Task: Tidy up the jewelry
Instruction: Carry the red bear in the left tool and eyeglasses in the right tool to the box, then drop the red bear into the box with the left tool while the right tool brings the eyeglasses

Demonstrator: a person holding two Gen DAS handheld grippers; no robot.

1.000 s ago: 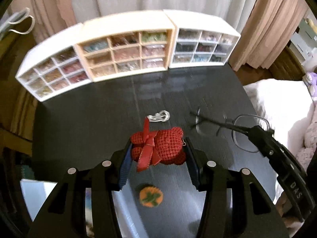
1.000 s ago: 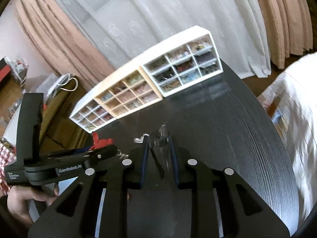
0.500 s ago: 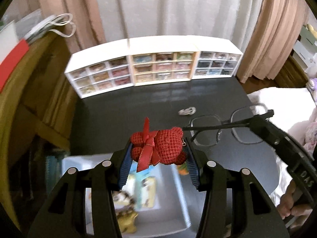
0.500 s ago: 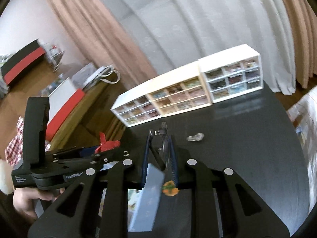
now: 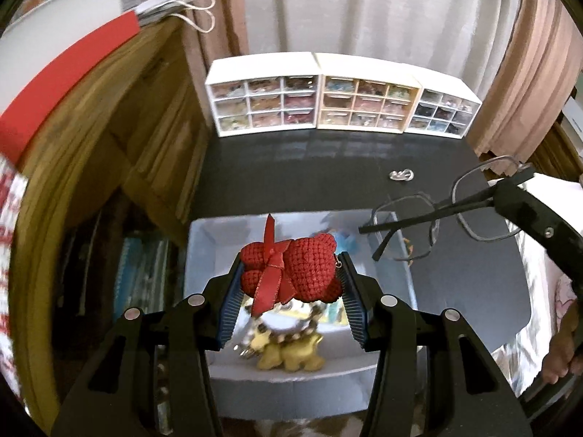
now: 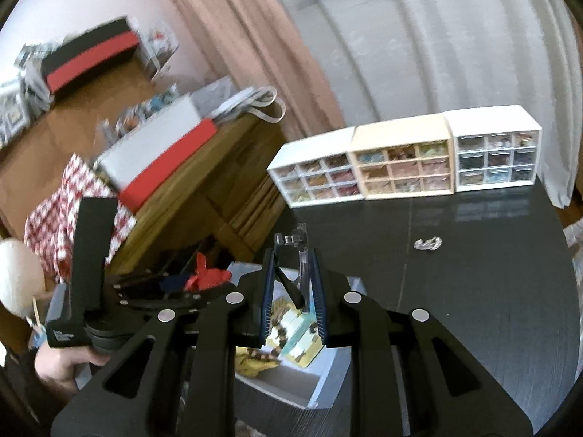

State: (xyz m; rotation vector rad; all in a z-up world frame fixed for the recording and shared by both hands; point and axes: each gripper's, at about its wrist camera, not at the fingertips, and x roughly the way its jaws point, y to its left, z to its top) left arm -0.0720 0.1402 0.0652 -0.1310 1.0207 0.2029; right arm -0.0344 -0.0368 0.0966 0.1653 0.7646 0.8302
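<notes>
Over the grey box, left gripper clamps crocheted bear.

red crochet bear: ribboned, clamped above grey box | glasses: folded, held aloft | silver ring: on table

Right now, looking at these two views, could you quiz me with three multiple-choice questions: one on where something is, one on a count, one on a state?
1. Where does the silver trinket lie?
A. on the dark table
B. in the grey box
C. in a drawer

2. How many drawer cabinets stand in the back row?
A. two
B. three
C. five

3. What is the left gripper doing?
A. hanging empty
B. clamping the red crochet bear
C. holding the eyeglasses

Answers: 1 A, it rests on bare tabletop; 2 B, two white and one cream; 3 B, the bear sits pinched between both jaws.
</notes>
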